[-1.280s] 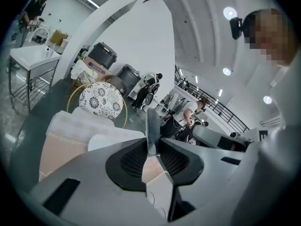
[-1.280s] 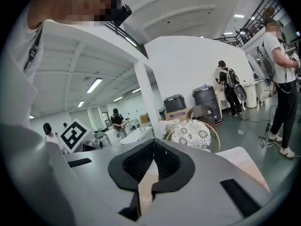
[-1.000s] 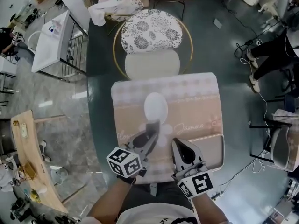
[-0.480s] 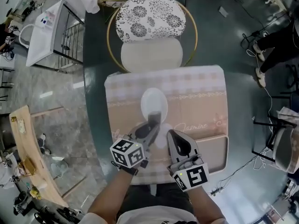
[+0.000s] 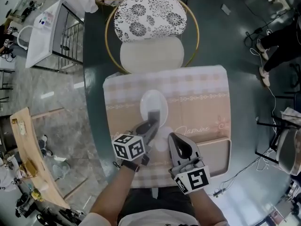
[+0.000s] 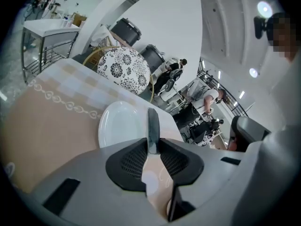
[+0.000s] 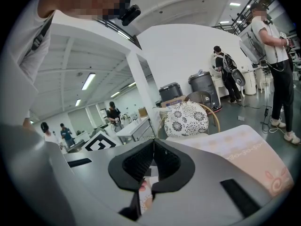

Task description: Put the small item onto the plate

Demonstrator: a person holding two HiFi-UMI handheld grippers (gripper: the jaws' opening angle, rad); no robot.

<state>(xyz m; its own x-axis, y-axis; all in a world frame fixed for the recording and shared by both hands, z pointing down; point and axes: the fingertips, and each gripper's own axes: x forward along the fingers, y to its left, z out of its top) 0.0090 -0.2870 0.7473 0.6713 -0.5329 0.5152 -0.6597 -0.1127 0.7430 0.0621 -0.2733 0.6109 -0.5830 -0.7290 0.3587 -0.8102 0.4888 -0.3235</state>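
Observation:
A white oval plate (image 5: 153, 102) lies on the pink-beige tablecloth (image 5: 197, 102). My left gripper (image 5: 151, 125) is shut on the small item (image 5: 154, 116), a thin dark-grey flat piece. It holds the piece just above the plate's near half. In the left gripper view the small item (image 6: 152, 126) stands edge-on between the pads, with the plate (image 6: 120, 126) right behind it. My right gripper (image 5: 172, 138) hovers over the cloth to the right of the left one, short of the plate. Its jaws (image 7: 153, 144) meet with nothing between them.
A beige tray (image 5: 215, 155) sits at the table's near right corner. A round chair with a floral cushion (image 5: 149, 14) stands against the far table edge. A white wire cart (image 5: 47, 29) is at the far left. People stand in the room behind.
The left gripper has carried the small item a little forward, from the plate's near rim to over the plate. The right gripper has stayed about where it was.

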